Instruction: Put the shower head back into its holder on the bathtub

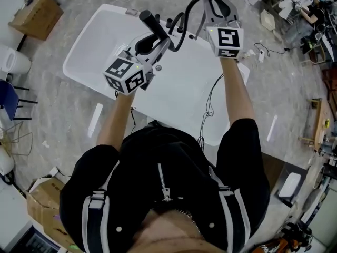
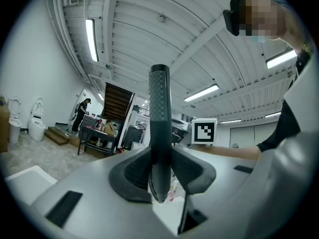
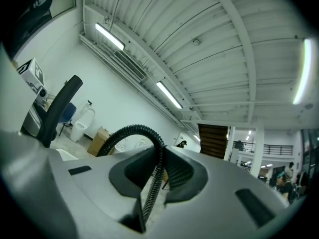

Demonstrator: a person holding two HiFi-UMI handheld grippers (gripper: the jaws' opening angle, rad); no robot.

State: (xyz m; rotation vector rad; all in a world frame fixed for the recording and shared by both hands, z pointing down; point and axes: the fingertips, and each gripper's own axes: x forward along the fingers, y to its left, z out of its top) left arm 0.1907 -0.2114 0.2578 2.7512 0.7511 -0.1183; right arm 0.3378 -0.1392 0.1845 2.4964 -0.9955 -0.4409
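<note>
The dark shower head (image 1: 151,24) is a long wand standing upright over the white bathtub (image 1: 100,36). My left gripper (image 1: 150,45) is shut on its textured handle (image 2: 159,113), with the jaws pressed against both sides. From the handle the black ribbed hose (image 1: 192,7) arches to the right. There my right gripper (image 1: 215,9) is shut on the hose (image 3: 133,132), which loops up and runs down between the jaws. In the right gripper view the shower head (image 3: 59,108) shows at the left. I cannot make out the holder.
A thin cable (image 1: 208,101) trails across the tub's near side. A cardboard box (image 1: 36,15) sits on the floor at the upper left and another (image 1: 42,204) at the lower left. Cluttered benches (image 1: 310,25) fill the right. A toilet (image 2: 36,126) stands far off.
</note>
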